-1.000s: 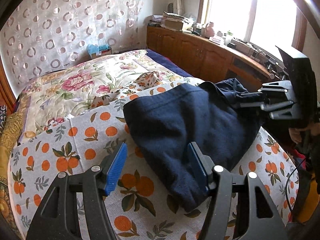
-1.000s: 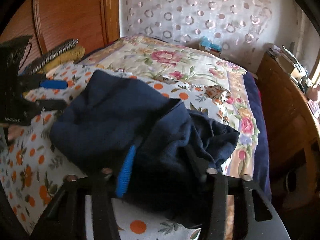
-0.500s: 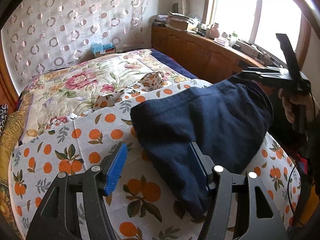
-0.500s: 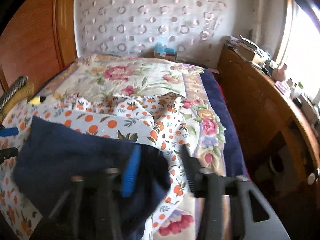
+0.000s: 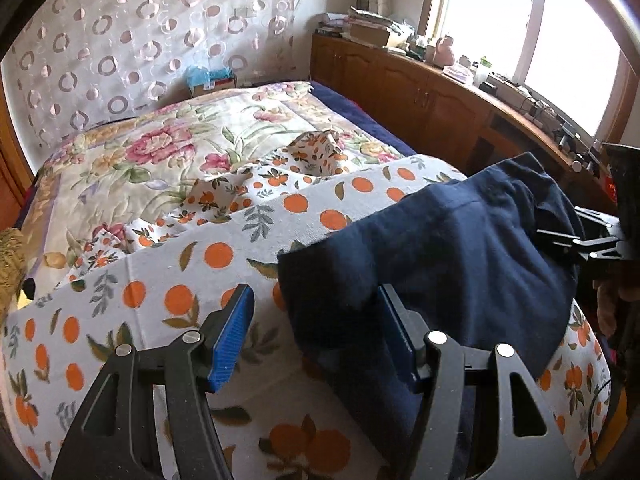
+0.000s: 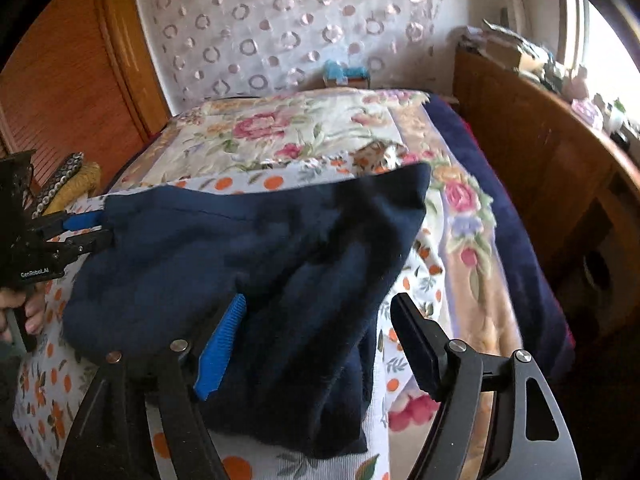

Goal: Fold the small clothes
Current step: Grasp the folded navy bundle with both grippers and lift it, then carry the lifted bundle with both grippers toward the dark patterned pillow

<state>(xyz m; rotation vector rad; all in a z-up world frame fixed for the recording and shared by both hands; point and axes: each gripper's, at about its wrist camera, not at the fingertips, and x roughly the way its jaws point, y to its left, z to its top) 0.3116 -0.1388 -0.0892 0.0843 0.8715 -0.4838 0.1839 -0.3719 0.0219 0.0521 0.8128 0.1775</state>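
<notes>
A dark navy garment (image 5: 436, 264) lies bunched on the orange-print cloth (image 5: 168, 280) over the bed's near end; it also fills the middle of the right wrist view (image 6: 248, 256). My left gripper (image 5: 316, 332) is open, its jaws straddling the garment's near left edge, nothing clamped. My right gripper (image 6: 320, 340) is open, with the garment's near edge lying between its jaws. In the left wrist view the right gripper (image 5: 576, 240) sits at the garment's far right edge. In the right wrist view the left gripper (image 6: 90, 230) sits at the garment's left edge.
A floral quilt (image 5: 160, 148) covers the far half of the bed. A wooden cabinet (image 5: 432, 100) with clutter runs along the right side under a window. A wooden wardrobe (image 6: 68, 80) stands on the left. A curtain (image 5: 120, 40) hangs behind.
The right gripper had lifted the garment's right edge up and over; now it has come back down and its jaws are open. The garment lies more bunched. The left gripper barely moved.
</notes>
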